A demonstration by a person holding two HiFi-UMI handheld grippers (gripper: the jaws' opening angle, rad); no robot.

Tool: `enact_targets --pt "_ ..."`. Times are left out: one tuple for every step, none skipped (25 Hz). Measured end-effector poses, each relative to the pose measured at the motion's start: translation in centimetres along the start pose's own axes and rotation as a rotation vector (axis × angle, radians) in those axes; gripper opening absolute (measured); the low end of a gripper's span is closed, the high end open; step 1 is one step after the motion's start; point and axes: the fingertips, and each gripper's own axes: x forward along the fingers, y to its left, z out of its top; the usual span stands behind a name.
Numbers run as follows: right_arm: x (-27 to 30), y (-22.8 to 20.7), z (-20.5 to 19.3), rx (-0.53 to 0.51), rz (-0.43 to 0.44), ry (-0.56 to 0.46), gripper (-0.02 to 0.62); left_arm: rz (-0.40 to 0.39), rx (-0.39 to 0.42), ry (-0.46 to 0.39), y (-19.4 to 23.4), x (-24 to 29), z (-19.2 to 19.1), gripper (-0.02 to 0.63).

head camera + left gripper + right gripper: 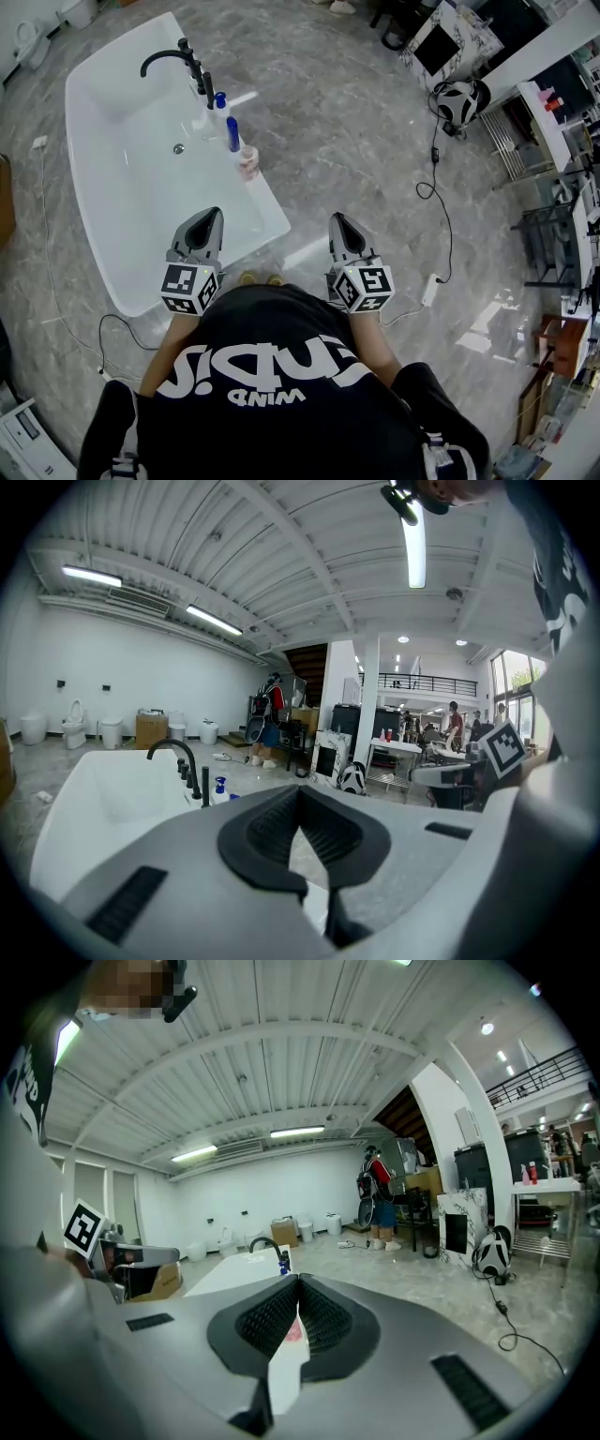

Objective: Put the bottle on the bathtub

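Jaws of your left gripper [213, 214] and right gripper [336, 218] are closed, empty; blue bottle [232, 134] stands on the bathtub's [268, 212] right rim, so keep clear.

Bottle [232, 134] on bathtub [103, 234] rim, faucet [167, 58] just behind it

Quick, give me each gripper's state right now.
Left gripper: closed, holding nothing.
Right gripper: closed, holding nothing.

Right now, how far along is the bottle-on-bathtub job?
Done, apparently: a blue bottle sits on the bathtub rim beside a white pump bottle and a pink jar. In hand: nothing; left tongs and right tongs are shut, empty, near the tub's end. Left: nothing I can see.
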Motion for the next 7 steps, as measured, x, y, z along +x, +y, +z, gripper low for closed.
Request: enact_targets --pt "0.08 0.04 0.00 -0.002 0.001 0.001 0.025 0.002 -0.001 -0.002 0.10 -0.02 0.02 0.008" --pt "0.18 0.07 0.01 -0.004 0.002 0.002 0.025 0.006 -0.002 -0.005 0.22 -0.03 0.06 0.008" --pt "0.25 0.08 0.03 -0.006 0.003 0.002 0.024 0.011 -0.001 -0.008 0.34 -0.04 0.10 0.008" --pt "0.27 0.05 0.04 -0.006 0.003 0.003 0.025 0.018 -0.001 -0.010 0.42 -0.07 0.13 0.008" --pt "0.23 0.01 0.04 -0.007 0.003 0.005 0.025 0.024 0.000 -0.011 0.46 -0.10 0.15 0.008" --pt "0.16 -0.05 0.02 -0.007 0.002 0.006 0.023 0.029 0.001 -0.013 0.49 -0.13 0.17 0.008" --pt "0.07 -0.12 0.00 -0.007 0.001 0.008 0.023 0.035 0.002 -0.014 0.50 -0.17 0.19 0.008"
